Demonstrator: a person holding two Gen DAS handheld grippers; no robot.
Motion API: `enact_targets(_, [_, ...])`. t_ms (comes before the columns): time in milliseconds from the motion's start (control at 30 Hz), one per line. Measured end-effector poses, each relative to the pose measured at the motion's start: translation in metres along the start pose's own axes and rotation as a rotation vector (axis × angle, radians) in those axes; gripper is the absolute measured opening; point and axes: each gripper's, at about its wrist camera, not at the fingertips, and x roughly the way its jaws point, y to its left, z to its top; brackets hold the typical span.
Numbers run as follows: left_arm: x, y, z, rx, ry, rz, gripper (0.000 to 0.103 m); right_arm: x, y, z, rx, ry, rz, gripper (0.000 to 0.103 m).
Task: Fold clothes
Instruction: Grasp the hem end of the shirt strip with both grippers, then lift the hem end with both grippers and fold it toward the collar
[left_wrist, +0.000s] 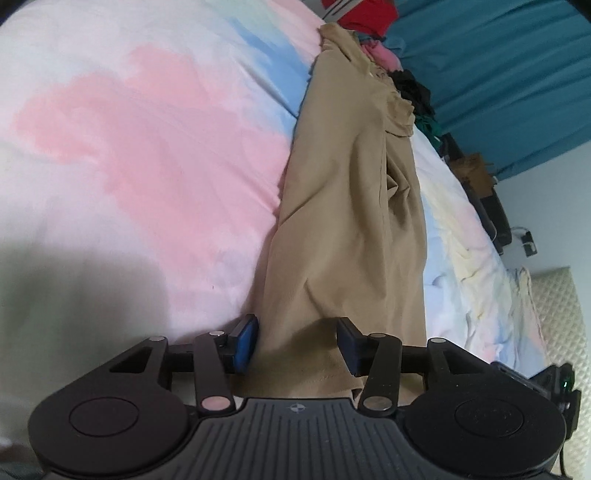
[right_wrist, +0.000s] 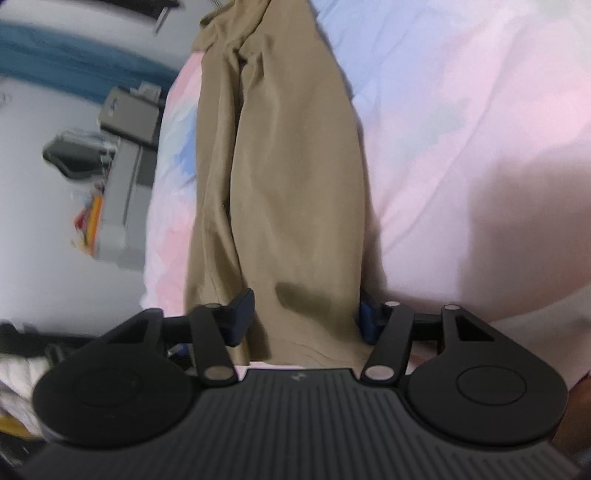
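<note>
Left gripper (left_wrist: 297, 341) released, tan pants (left_wrist: 347, 206) hem between fingers, no pinch. Right gripper (right_wrist: 304, 317) same, straddling other end. Pants stretched long across pastel bedsheet (left_wrist: 140, 147).

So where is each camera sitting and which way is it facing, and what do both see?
Left wrist: sits on the left tongs, looking down along the long tan cloth garment on the pastel tie-dye bedsheet; only its own fingers show.
Right wrist: sits on the right tongs, looking down along the garment; only its fingers show.
Shared: the garment and bedsheet.
</note>
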Motion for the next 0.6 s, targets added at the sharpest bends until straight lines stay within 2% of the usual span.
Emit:
enact_targets(67, [0.001, 0.000, -0.001, 0.004, 0.007, -0.003, 0.048, 0.002, 0.003, -0.004, -0.002, -0.006, 0.004, 0.059])
enact_targets(100, [0.002, -0.001, 0.000, 0.009, 0.007, 0.001, 0.042, 0.002, 0.003, -0.006, 0.001, -0.016, 0.003, 0.058])
enact_targets(133, [0.003, 0.000, -0.001, 0.018, 0.006, 0.017, 0.025, 0.001, 0.003, -0.007, 0.003, -0.024, -0.002, 0.056])
enact_targets(200, [0.004, -0.002, -0.002, 0.028, 0.000, 0.018, 0.011, 0.003, 0.003, -0.007, 0.009, -0.026, -0.015, 0.042])
enact_targets(233, [0.004, -0.004, -0.002, 0.036, -0.016, 0.014, 0.009, 0.004, 0.002, -0.006, 0.016, -0.025, -0.022, 0.039])
enact_targets(300, [0.003, -0.006, -0.002, 0.043, -0.053, -0.001, 0.007, 0.002, 0.002, -0.006, 0.015, -0.039, -0.045, 0.022])
enact_targets(333, [-0.002, -0.006, -0.003, 0.039, -0.080, -0.023, 0.007, -0.001, 0.004, -0.007, 0.009, -0.051, -0.051, 0.021])
enact_targets(400, [-0.012, -0.005, -0.005, 0.027, -0.138, -0.077, 0.006, -0.006, 0.008, -0.009, 0.000, -0.081, -0.037, 0.011])
enact_targets(600, [-0.038, -0.011, -0.013, 0.015, -0.253, -0.243, 0.006, -0.033, 0.014, -0.010, 0.028, -0.186, 0.061, 0.009])
